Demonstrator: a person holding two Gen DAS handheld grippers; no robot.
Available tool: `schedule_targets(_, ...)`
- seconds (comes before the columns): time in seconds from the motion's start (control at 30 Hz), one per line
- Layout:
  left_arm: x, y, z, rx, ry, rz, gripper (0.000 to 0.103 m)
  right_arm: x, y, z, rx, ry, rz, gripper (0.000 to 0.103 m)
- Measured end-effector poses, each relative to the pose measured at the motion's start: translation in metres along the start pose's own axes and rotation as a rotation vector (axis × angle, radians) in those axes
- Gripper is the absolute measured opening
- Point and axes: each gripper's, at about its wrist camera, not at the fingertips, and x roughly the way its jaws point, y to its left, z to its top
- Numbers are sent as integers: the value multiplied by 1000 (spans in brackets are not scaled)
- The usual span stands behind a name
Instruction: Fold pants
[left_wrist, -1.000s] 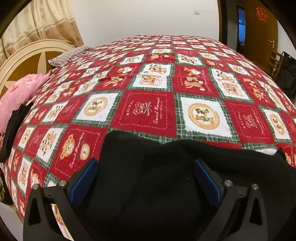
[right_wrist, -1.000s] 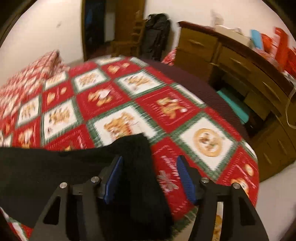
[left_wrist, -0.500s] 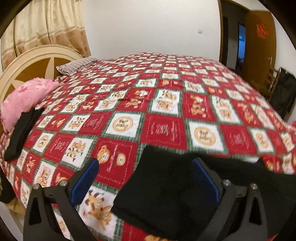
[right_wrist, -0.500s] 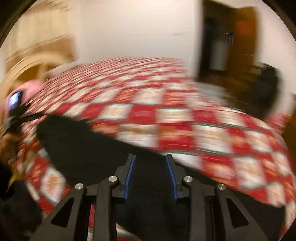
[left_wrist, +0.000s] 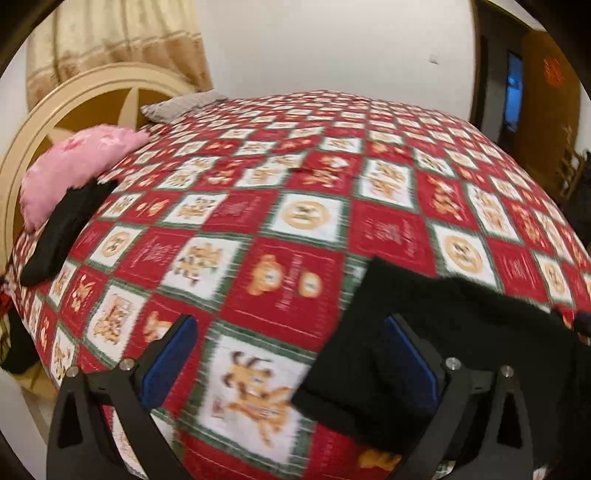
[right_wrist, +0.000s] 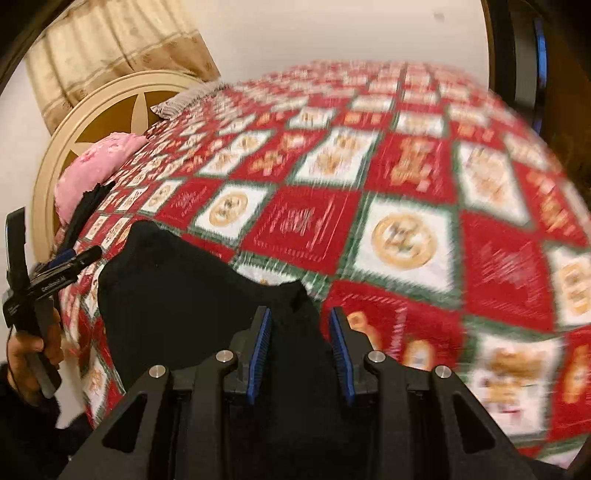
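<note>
The black pants lie on the red patterned bedspread near the bed's front edge. My left gripper is open and empty, with the pants' left end under its right finger. In the right wrist view the pants stretch from the left side to my right gripper, whose jaws are shut on a bunched part of the black fabric. The left gripper also shows at the far left of that view, held in a hand.
A pink pillow and a second black garment lie by the cream headboard at the left. A striped pillow sits at the back. A dark doorway is at the right.
My left gripper has let go of the pants and shifted left, so the fabric now lies to its right. My right gripper has closed on the pants and swung to face the headboard.
</note>
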Motion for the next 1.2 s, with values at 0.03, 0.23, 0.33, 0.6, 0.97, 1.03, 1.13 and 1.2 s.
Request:
schedule_targets(0.03,1,5,1,-9,-2,5,102,8,0,-1,11,15,27,35)
schedule_targets(0.23,8,21,6,-43,2,28,102,21,13,0,-110,21,-23,15)
schedule_targets(0.33,12,21,6,-48,12,18,102,25,17,9,-130,15,-80,10)
schedule_targets(0.6,14,11,-2,-13,41,15,102,42,18,20,-151,-19,-112,12)
schedule_targets(0.97,25,-28,-19,126,24,22,103,-126,-44,-26,18,-179,-116,35)
schedule_targets(1.03,27,-24,-17,91,27,11,103,-138,-45,-59,-24,-124,-181,35)
schedule_targets(1.13,29,-28,-16,116,10,38,103,-138,-49,-99,-70,-79,-292,35)
schedule_targets(1.2,30,-33,-17,138,-11,61,103,-129,-63,-111,-52,-39,-339,35)
